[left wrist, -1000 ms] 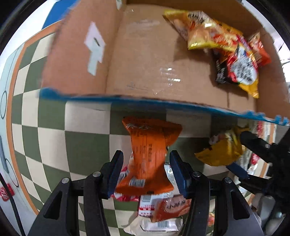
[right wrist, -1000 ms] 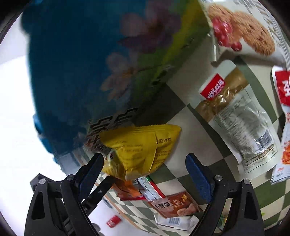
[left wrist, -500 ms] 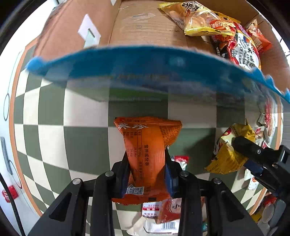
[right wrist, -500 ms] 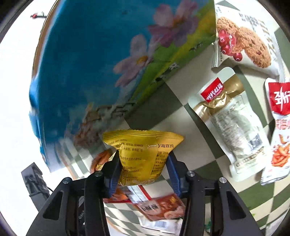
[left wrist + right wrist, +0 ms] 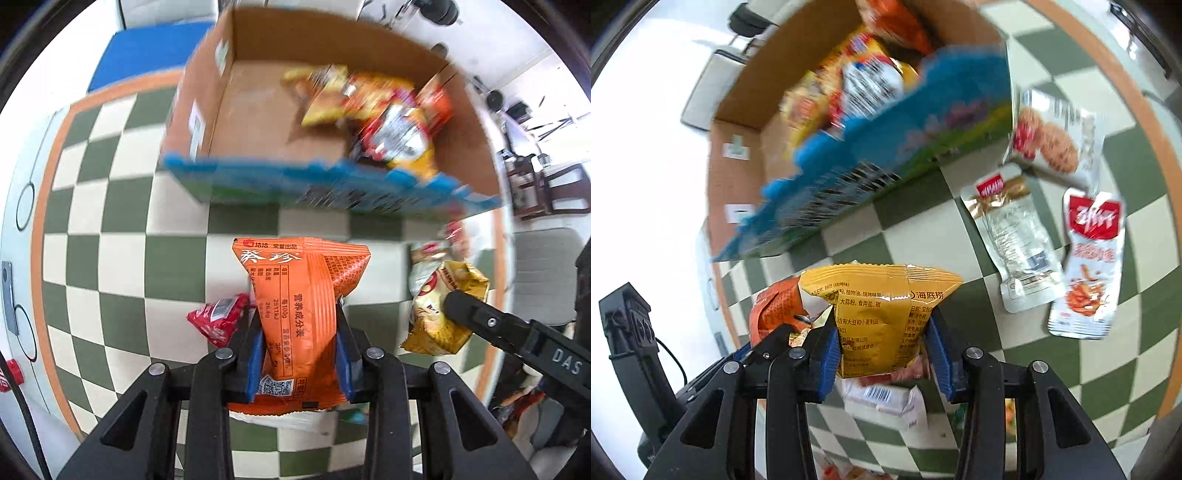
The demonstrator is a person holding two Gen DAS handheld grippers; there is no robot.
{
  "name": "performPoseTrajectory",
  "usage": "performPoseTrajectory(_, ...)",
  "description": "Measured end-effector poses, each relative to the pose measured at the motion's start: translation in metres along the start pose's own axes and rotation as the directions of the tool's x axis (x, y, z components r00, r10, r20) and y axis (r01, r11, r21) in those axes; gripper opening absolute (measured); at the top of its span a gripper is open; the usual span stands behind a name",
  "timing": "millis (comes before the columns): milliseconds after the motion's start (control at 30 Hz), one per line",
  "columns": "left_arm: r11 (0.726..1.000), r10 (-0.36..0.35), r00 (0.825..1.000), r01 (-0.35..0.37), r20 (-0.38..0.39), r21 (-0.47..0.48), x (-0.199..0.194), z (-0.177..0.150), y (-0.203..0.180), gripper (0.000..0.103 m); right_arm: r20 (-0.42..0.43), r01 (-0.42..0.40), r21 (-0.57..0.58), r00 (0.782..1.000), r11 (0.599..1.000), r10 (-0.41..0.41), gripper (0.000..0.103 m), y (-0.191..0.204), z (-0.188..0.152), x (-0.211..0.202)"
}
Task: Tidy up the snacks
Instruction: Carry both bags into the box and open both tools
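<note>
My left gripper (image 5: pixel 300 332) is shut on an orange snack packet (image 5: pixel 301 291), lifted above the chequered cloth. To its right, the right gripper's finger (image 5: pixel 491 325) presses a yellow packet (image 5: pixel 437 314). In the right wrist view, my right gripper (image 5: pixel 882 334) is shut on that yellow snack packet (image 5: pixel 882 306), also off the table; the orange packet (image 5: pixel 774 306) shows at its left. Ahead of both stands an open cardboard box (image 5: pixel 258 110) with a blue printed front (image 5: pixel 886 158), holding several snack bags (image 5: pixel 376 110).
On the cloth to the right of the box lie a cookie bag (image 5: pixel 1056 140), a clear pouch with a red label (image 5: pixel 1012 236) and a red-and-white pouch (image 5: pixel 1089 266). A red packet (image 5: pixel 218 321) and a white packet (image 5: pixel 882 398) lie under the grippers. The cloth's orange border (image 5: pixel 40 229) runs at left.
Both grippers closed on their packets, the right from wide open, and lifted them off the cloth. The box now sits farther away and its inside shows more.
</note>
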State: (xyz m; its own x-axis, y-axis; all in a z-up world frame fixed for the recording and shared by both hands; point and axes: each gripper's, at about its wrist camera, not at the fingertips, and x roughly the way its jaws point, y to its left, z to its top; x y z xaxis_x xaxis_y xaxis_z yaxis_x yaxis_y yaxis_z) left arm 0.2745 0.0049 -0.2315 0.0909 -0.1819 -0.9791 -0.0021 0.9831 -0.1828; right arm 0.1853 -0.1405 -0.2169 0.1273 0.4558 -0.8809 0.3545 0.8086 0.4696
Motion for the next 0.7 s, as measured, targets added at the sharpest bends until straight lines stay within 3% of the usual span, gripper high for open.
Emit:
performPoseTrajectory(167, 0.998, -0.057, 0.998, 0.056, 0.039, 0.003, -0.053, 0.049, -0.007, 0.029, 0.072, 0.006, -0.089, 0.997, 0.996, 0.001, 0.045, 0.022, 0.028, -0.071)
performPoseTrajectory(400, 1.0, -0.028, 0.999, 0.028, 0.029, -0.005, -0.064, 0.137, -0.004, 0.029, 0.155, 0.125, -0.223, 0.984, 0.967, -0.091, 0.045, 0.057, 0.088, -0.138)
performPoseTrajectory(533, 1.0, -0.008, 0.999, 0.007, -0.039, -0.031, -0.036, 0.186, 0.008, 0.029, 0.144, 0.224, -0.27, 0.971, 0.937, -0.191, 0.045, 0.073, 0.129, -0.126)
performPoseTrajectory(700, 0.998, 0.052, 0.993, -0.054, -0.107, -0.017, 0.005, 0.228, 0.01, 0.029, 0.085, 0.345, -0.294, 0.938, 0.891, -0.335, 0.045, 0.069, 0.17, -0.081)
